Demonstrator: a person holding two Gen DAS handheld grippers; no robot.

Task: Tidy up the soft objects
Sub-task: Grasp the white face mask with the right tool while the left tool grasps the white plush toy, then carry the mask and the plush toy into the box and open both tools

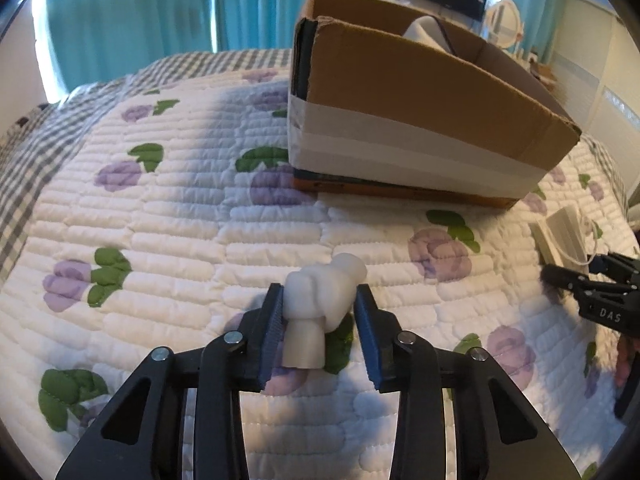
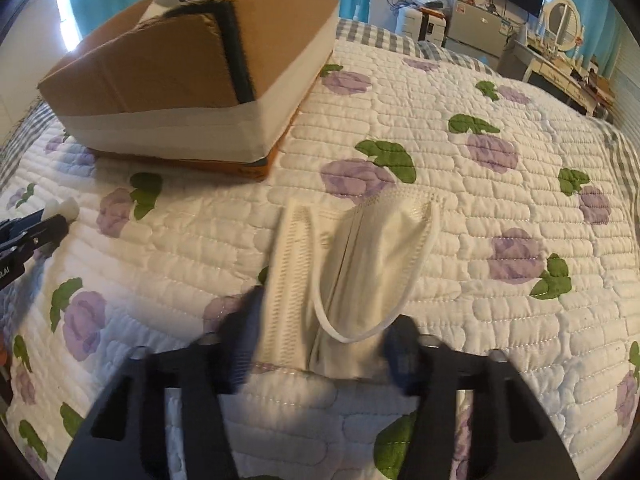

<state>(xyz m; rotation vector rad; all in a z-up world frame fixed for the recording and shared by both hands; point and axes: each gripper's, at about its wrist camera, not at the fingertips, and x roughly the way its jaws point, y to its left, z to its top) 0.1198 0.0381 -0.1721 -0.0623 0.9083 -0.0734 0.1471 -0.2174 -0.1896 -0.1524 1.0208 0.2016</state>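
Note:
A small white soft toy (image 1: 318,312) lies on the quilt between the fingers of my left gripper (image 1: 318,312); the left pad touches it, the right pad stands just off it, so the jaws are open around it. A folded white face mask (image 2: 348,276) with an ear loop lies on the quilt in front of my right gripper (image 2: 320,344), whose blurred fingers stand open at either side of its near end. An open cardboard box (image 1: 420,92) with white tape sits at the back, with something white inside; it also shows in the right wrist view (image 2: 192,68).
The bed has a white quilt (image 1: 200,208) with purple flowers and a checked border. The right gripper (image 1: 592,292) and the mask (image 1: 560,236) show at the right of the left wrist view. Teal curtains, a monitor and a dresser stand behind the bed.

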